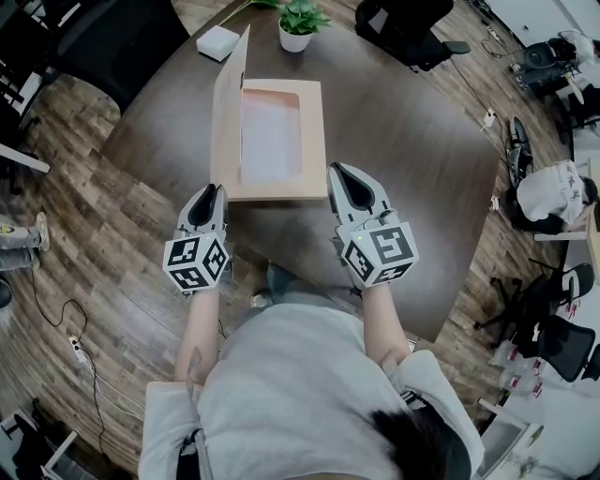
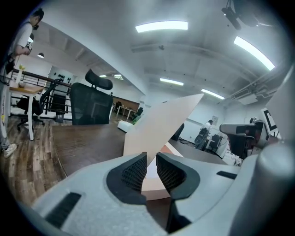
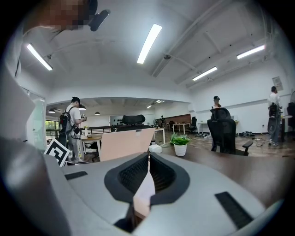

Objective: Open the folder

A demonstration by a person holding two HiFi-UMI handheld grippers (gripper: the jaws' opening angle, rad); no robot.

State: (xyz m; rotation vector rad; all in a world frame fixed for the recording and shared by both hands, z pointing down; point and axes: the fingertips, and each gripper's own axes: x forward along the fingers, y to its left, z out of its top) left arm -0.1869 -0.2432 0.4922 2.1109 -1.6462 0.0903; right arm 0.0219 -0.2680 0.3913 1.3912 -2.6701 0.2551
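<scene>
A pale tan folder [image 1: 277, 141] lies on the round dark table [image 1: 403, 141]. Its cover [image 1: 228, 112] stands almost upright along the left side, and the pale inside [image 1: 270, 136] is showing. My left gripper [image 1: 208, 192] sits at the folder's near left corner; in the left gripper view its jaws [image 2: 151, 170] stand a little apart, with the raised cover [image 2: 161, 124] rising just beyond them and no pad pressing on it. My right gripper [image 1: 339, 173] is at the near right corner. Its pads [image 3: 148, 173] are closed on the folder's pale edge [image 3: 145, 193].
A potted plant [image 1: 298, 23] and a small white box [image 1: 217, 42] stand at the table's far side. Office chairs [image 1: 412, 28] ring the table, another dark chair [image 1: 112, 42] at far left. People stand in the room behind [image 3: 73, 124].
</scene>
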